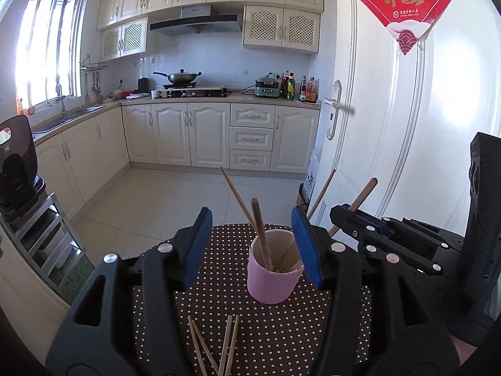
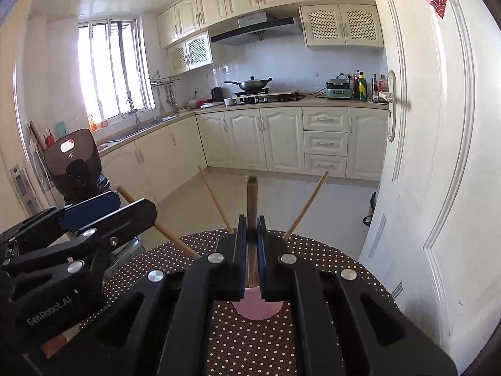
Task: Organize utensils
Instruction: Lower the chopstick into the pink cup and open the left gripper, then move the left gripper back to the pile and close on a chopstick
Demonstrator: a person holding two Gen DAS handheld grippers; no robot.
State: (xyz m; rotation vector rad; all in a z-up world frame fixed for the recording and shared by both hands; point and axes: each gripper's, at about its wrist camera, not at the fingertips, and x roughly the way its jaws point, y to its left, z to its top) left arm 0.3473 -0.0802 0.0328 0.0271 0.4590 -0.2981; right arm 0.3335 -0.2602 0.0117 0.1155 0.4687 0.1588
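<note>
Left wrist view: your left gripper (image 1: pixel 253 247) stands spread, its blue pads either side of the pink cup (image 1: pixel 273 277) with clear air between; nothing is pinched.
Why spread: judged from the gap, the jaws bracket the cup without pressing it, so the sticks inside lean where they like.
Cup: upright on the dotted tabletop (image 1: pixel 272 338), rim facing you, placed between the two grippers so either can reach it.
Sticks in the cup: several chopsticks (image 1: pixel 261 235) rest tips down and fan out against the rim, one toward the far kitchen floor, others to the right.
Loose sticks: four or so loose chopsticks (image 1: pixel 216 344) lie flat on the tabletop just in front of the cup, crossing one another, not yet sorted.
Right wrist view: your right gripper (image 2: pixel 250 250) is pressed together on a darker wooden stick (image 2: pixel 252 200), held near upright, its top well above the fingers.
Why upright: the stick hangs over the cup, whose pink edge shows just below the jaws; this looks like a lowering posture for dropping it in.
Lower end: hidden behind the fingers; you cannot tell whether it has entered the cup.
Risk: a tilted release could knock the leaning sticks or tip the cup.
Progress: partway, by the look of it.
</note>
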